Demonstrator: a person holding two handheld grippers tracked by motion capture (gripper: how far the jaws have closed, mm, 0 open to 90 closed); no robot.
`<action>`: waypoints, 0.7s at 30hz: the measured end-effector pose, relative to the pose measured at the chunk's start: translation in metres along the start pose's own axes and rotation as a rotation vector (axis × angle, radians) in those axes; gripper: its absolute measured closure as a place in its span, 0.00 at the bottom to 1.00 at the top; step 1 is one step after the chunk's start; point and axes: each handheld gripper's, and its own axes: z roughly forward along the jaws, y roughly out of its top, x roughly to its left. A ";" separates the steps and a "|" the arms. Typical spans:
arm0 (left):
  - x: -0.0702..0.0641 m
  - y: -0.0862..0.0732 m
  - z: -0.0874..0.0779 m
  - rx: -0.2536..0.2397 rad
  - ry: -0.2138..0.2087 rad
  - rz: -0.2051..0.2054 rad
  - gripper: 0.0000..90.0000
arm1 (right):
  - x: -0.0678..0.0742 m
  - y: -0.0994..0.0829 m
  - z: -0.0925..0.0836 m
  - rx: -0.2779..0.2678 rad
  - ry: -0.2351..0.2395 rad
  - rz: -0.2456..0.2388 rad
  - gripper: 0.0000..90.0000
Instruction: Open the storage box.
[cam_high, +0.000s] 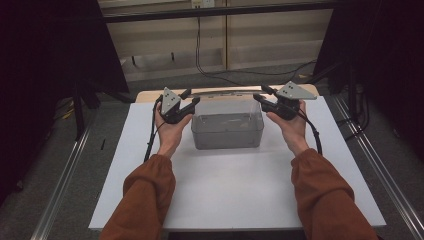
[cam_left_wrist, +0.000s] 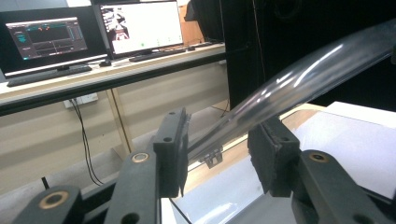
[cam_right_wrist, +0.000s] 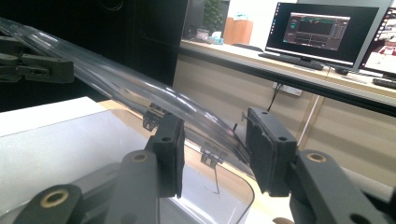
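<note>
Both tools sit at the far corners of a clear box on the white counter, each reaching toward the box's raised clear lid. Left tool is held in the left hand just beside the box's left end; in the left gripper view the lid's curved edge runs down between its black jaws. Its pads stand a little off that edge on both sides, so it is released, not gripping. Right tool is held in the right hand at the box's right end; in the right gripper view the lid edge passes between its jaws with a gap on each side, so it too is released. Box stands in the middle of the counter's far half, between the two hands. Beyond the counter lie cables on the floor and a pale wall; the gripper views show monitors on a desk.
</note>
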 end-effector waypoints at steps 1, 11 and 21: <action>0.001 0.000 0.000 0.006 0.003 0.008 0.66 | -0.001 0.000 0.002 0.000 -0.004 0.002 0.63; 0.005 0.004 0.002 0.013 -0.007 0.023 0.68 | -0.007 -0.006 0.011 0.026 -0.024 -0.005 0.65; 0.008 0.005 0.004 0.008 -0.004 0.004 0.70 | -0.014 -0.007 0.020 0.034 -0.018 0.004 0.68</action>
